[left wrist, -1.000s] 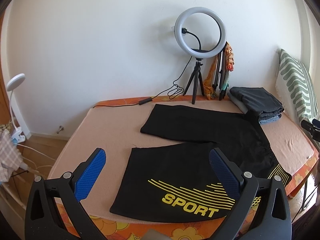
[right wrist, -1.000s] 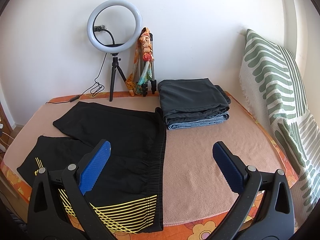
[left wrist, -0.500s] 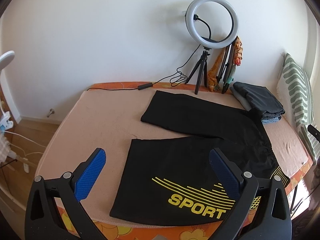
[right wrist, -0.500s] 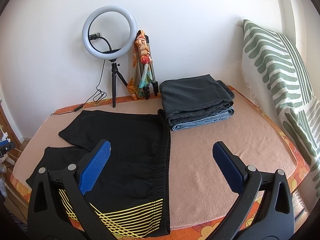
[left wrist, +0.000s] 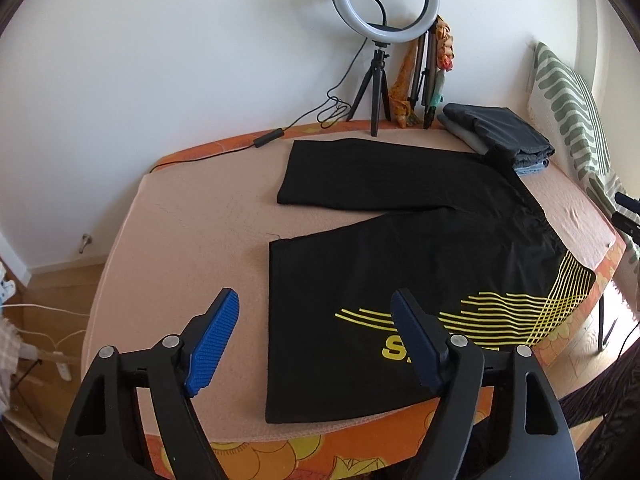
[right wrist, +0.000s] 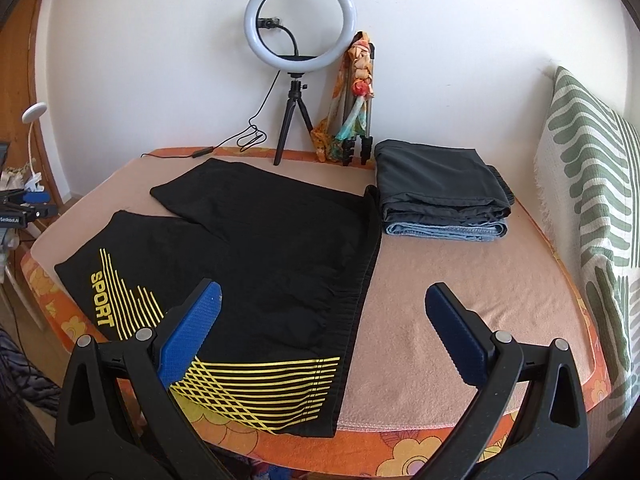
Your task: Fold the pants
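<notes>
On the peach terry cover (left wrist: 192, 232), one pair of black sport shorts (left wrist: 400, 248) lay flat, legs splayed.
I held my left gripper (left wrist: 314, 334) and right gripper (right wrist: 322, 322) above the near edge, each with two ribbed blue pads (right wrist: 188, 334) wide apart, gripping nothing; one folded stack (right wrist: 440, 192) of dark fabric over denim sat beside the ribbed waistband (right wrist: 362, 280).

Black sport pants (left wrist: 400, 248) (right wrist: 256, 248) with yellow stripes and "SPORT" print lie flat and unfolded on the bed, legs spread apart.
</notes>
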Available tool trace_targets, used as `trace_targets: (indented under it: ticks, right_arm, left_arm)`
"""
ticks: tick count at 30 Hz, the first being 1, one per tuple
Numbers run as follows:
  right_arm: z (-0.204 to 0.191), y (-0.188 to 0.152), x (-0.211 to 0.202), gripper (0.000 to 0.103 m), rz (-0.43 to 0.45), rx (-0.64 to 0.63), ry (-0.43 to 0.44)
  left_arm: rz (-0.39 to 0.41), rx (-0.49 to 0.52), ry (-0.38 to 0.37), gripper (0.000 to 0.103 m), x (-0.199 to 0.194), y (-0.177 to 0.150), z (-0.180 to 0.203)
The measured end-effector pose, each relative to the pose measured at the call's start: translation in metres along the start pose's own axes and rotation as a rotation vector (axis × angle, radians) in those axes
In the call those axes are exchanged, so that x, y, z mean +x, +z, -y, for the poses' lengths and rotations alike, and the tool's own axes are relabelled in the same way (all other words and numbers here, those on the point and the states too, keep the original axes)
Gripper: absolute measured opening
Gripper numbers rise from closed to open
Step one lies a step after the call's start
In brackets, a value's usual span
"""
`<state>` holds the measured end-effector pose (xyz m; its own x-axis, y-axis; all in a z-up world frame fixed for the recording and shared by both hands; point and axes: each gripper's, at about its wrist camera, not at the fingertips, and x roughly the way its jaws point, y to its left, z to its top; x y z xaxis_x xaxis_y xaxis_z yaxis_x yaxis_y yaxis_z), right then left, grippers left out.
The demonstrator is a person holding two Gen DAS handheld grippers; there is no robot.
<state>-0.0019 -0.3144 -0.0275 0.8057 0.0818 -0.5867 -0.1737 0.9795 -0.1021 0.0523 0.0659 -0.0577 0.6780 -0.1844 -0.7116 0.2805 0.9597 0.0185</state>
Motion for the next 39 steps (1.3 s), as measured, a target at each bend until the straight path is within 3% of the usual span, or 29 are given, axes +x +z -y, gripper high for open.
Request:
trace_targets:
  ticks: [5, 9, 12, 18, 28, 32, 34, 36, 39]
  right_arm:
    - [-0.024, -0.03, 0.004, 0.1, -0.062, -0.158, 0.088]
    - [-0.039, -0.054, 0.008, 0.099, -0.118, -0.246, 0.146]
    - [-0.044, -0.067, 0.013, 0.093, -0.166, -0.285, 0.164]
    - [-0.039, -0.079, 0.027, 0.081, -0.236, -0.331, 0.153]
    - [-0.045, -0.088, 0.037, 0.072, -0.259, -0.438, 0.11]
    - [-0.043, -0.088, 0.043, 0.052, -0.282, -0.444, 0.098]
    - [-0.042, -0.086, 0.043, 0.038, -0.283, -0.446, 0.091]
    - [-0.042, -0.082, 0.043, 0.016, -0.279, -0.433, 0.101]
    - [-0.039, -0.071, 0.042, 0.008, -0.249, -0.415, 0.076]
  left_arm:
    - [-0.063, 0.033, -0.086, 0.061, 0.01, -0.017, 0.009]
    - [-0.095, 0.049, -0.122, 0.06, 0.019, -0.026, 0.017]
    - [-0.115, 0.081, -0.146, 0.06, 0.023, -0.031, 0.025]
    - [-0.136, 0.121, -0.19, 0.06, 0.028, -0.036, 0.034]
    - [-0.169, 0.164, -0.247, 0.06, 0.036, -0.035, 0.03]
    - [-0.165, 0.229, -0.255, 0.06, 0.034, -0.035, 0.036]
    - [-0.164, 0.259, -0.262, 0.06, 0.034, -0.036, 0.039]
    - [-0.172, 0.274, -0.276, 0.06, 0.035, -0.038, 0.041]
    - [-0.188, 0.303, -0.296, 0.06, 0.036, -0.042, 0.045]
